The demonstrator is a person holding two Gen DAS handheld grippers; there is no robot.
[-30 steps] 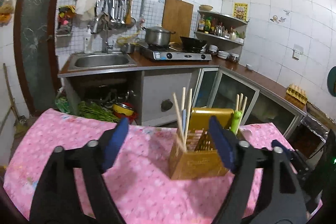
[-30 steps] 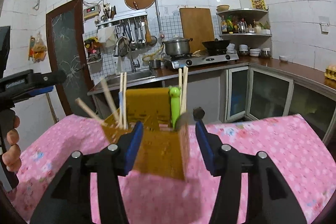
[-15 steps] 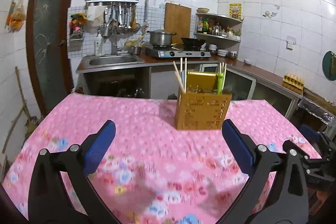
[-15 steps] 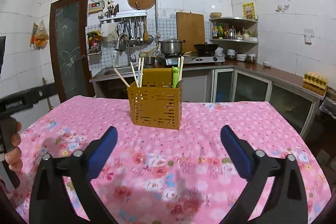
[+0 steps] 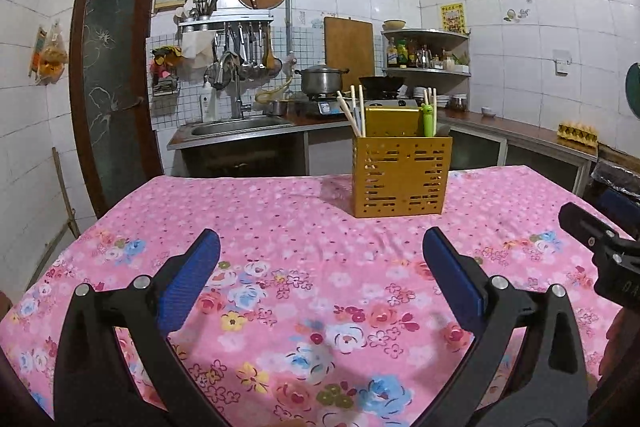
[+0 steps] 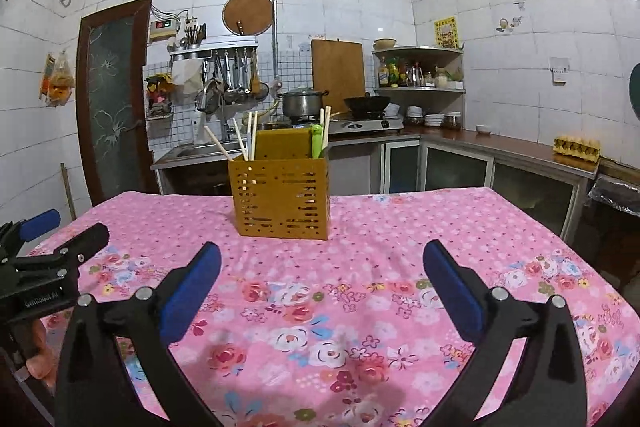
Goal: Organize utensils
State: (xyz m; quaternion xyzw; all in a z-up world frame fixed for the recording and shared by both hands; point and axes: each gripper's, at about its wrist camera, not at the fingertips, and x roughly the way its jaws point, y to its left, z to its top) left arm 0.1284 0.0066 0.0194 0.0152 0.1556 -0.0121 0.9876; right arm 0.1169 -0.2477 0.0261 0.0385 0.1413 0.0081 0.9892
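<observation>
Blue-padded fingers (image 5: 192, 277) of the left gripper (image 5: 320, 255) are spread wide with nothing between them, hovering low over the pink floral tablecloth (image 5: 280, 227). The right gripper (image 6: 322, 257) is the same: released, empty, its fingers (image 6: 452, 279) held above the cloth.

Ahead of both, well apart from either, stands the perforated yellow-brown plastic utensil holder (image 5: 401, 175) on the table, upright. Pale wooden chopsticks (image 5: 352, 109) lean out of its left compartment, and a green plastic utensil handle (image 5: 428, 119) with more chopsticks rises from its right side. No loose utensils show on the cloth, so the sorting looks finished or nearly so; the step in hand is probably pulling clear and resting.

To do that well, keep both grippers low and steady, away from the holder, since it is light and tall with its sticks leaning outward, and a knock could tip it. Each gripper shows at the edge of the other's view, so they are near each other; keep them from colliding.
</observation>
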